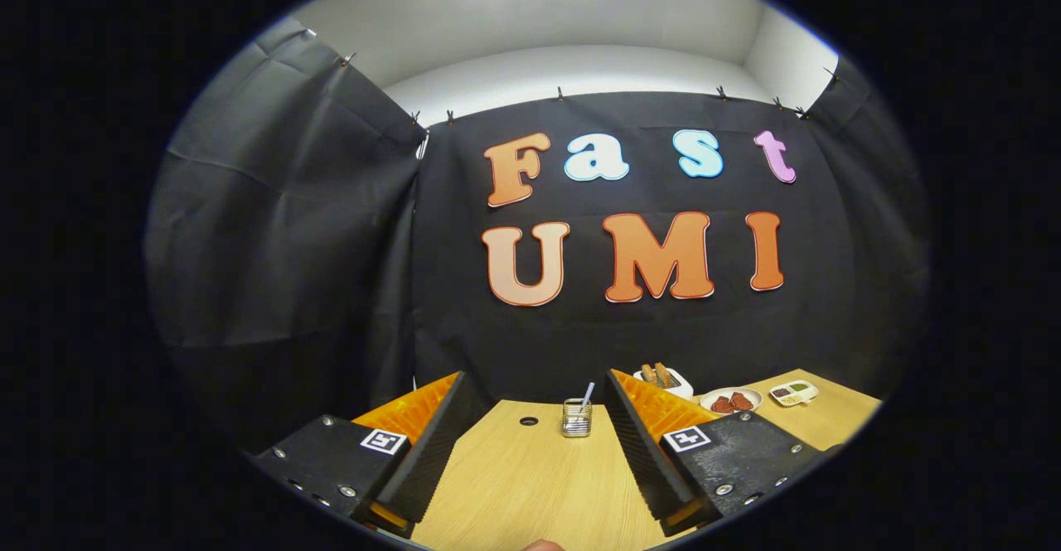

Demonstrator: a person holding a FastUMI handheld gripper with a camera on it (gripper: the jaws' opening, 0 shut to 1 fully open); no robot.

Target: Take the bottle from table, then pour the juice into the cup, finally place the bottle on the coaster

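My gripper (535, 379) is open and held high above a light wooden table (514, 485), with nothing between its fingers. A small clear glass cup (576, 418) with a thin straw-like stick in it stands on the table beyond the fingers, closer to the right finger (640, 443) than to the left one (433, 442). The fingers are wide apart and touch nothing.
To the right, past the right finger, stand a white toaster (673, 381) with toast, a plate (731, 402) of reddish food and a small divided dish (793, 392). A round dark hole (528, 421) is in the tabletop left of the cup. Black cloth walls close the back and left.
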